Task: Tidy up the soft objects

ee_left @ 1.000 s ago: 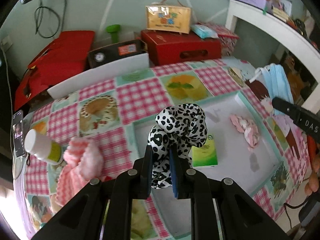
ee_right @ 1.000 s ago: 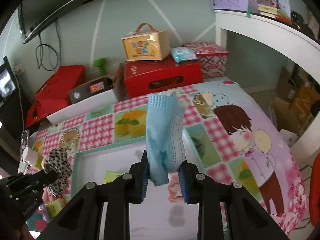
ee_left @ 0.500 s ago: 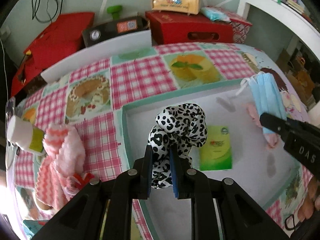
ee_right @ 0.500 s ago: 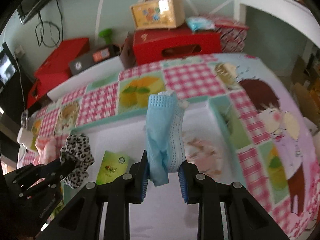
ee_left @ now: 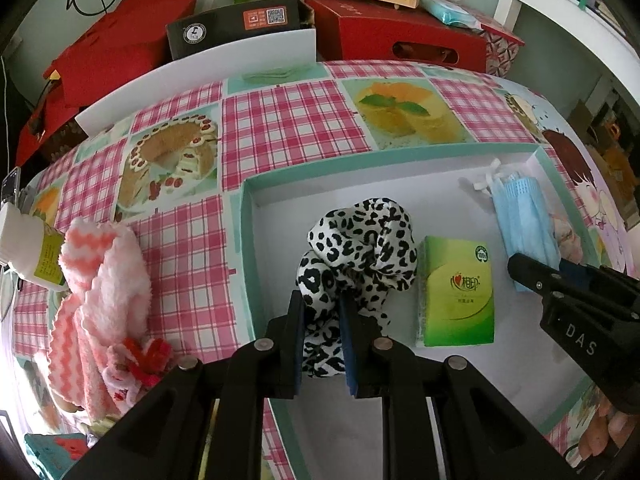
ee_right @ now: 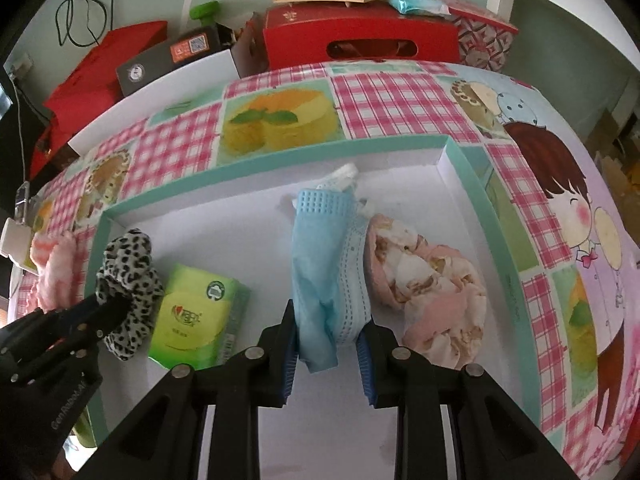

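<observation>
Lowered into the tray (ee_right: 466, 168), right hand-held gripper (ee_right: 328, 344) pinches mask (ee_right: 324, 264); left hand-held gripper (ee_left: 322, 332) pinches scrunchie (ee_left: 360, 248).

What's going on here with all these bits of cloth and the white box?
A person is sorting soft things into a shallow white tray. The left gripper is shut on a leopard-print scrunchie, the right gripper on a blue face mask, both over the tray. A green tissue pack and a pink cloth already lie inside.
</observation>
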`<move>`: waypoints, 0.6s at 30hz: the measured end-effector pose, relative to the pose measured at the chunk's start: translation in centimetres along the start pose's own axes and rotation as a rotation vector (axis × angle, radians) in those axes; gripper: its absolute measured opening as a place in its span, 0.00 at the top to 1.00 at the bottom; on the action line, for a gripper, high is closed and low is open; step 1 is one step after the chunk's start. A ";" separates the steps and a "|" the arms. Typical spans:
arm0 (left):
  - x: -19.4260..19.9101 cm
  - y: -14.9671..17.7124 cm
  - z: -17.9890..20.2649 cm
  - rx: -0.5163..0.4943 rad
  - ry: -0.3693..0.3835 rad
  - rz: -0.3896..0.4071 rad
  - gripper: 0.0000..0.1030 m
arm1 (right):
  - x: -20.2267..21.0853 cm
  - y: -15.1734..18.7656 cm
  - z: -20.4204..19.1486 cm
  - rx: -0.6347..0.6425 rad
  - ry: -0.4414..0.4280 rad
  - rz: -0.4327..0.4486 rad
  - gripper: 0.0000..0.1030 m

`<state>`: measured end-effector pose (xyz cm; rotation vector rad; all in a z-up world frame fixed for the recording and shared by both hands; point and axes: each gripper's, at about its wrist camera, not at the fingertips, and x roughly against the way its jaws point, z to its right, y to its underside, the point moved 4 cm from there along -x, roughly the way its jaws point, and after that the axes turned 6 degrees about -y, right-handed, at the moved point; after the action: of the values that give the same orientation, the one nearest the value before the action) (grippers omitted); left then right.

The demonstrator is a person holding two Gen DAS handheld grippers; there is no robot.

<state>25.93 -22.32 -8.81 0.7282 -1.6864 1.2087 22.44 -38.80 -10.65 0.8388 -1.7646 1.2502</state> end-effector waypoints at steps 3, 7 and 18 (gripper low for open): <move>-0.1 0.1 0.1 -0.004 -0.006 -0.002 0.83 | 0.0 0.0 0.1 0.001 0.004 -0.003 0.70; -0.3 0.1 -0.1 -0.001 -0.012 -0.008 0.76 | -0.1 0.0 -0.1 0.009 0.018 -0.009 0.70; 1.1 -0.1 -0.5 0.011 0.018 -0.016 0.52 | 0.4 -0.1 -0.2 0.028 0.046 -0.009 0.59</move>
<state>25.76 -21.88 -7.75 0.7336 -1.6575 1.2110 22.41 -38.67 -10.18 0.8266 -1.7084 1.2809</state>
